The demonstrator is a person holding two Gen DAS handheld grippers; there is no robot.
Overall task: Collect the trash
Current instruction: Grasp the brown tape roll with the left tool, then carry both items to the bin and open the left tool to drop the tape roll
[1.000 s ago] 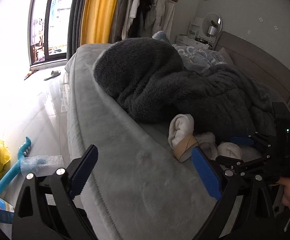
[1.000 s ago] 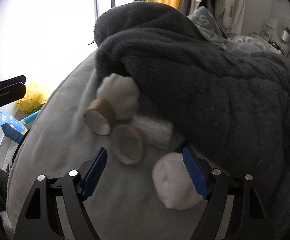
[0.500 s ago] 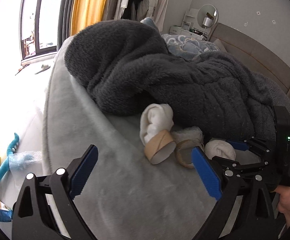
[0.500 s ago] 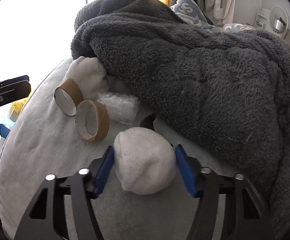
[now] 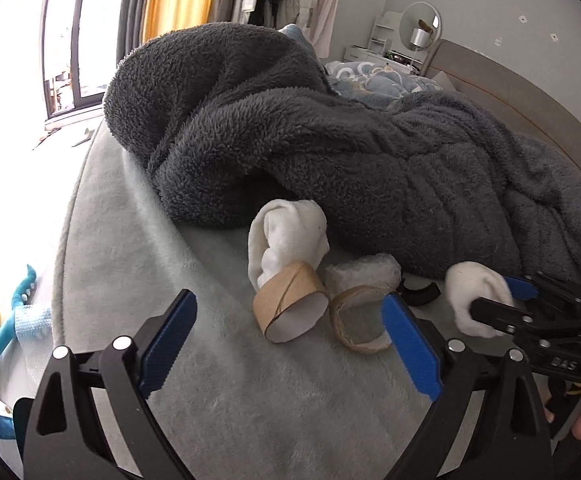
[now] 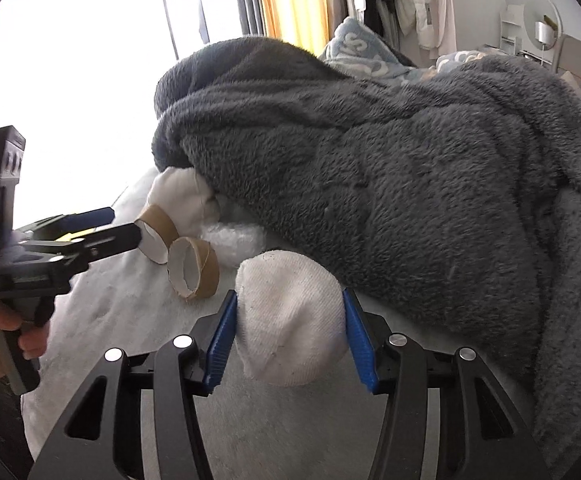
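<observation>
Landmark: dark grey fleece blanket heaped on the bed; all trash lying along its near hem

Right gripper closing, both blue pads pressed into the flanks of the white sock ball, which bulges between them; ball resting on the bed just off the blanket hem, at the far right end of the trash row as seen from the left wrist camera

Left gripper spread wide, jaws closing a little, nothing between the pads yet. Straight ahead of it, just off the blanket hem: cardboard tape core lying on its side, open end facing the gripper, long axis running back toward the blanket. Touching that core's right side: flatter cardboard ring, partly behind the left gripper's right pad. White bundled cloth behind the core, tucked against the blanket. Bubble-wrap wad behind the ring, also against the hem

Key relation: core sits ahead and slightly right of centre between the left pads, nearer the left gripper than the right. Likely next: push forward toward the blanket and pinch across the core's round wall, not end to end. Risk: ring alongside getting caught by the right pad, core rolling on the soft cover
</observation>
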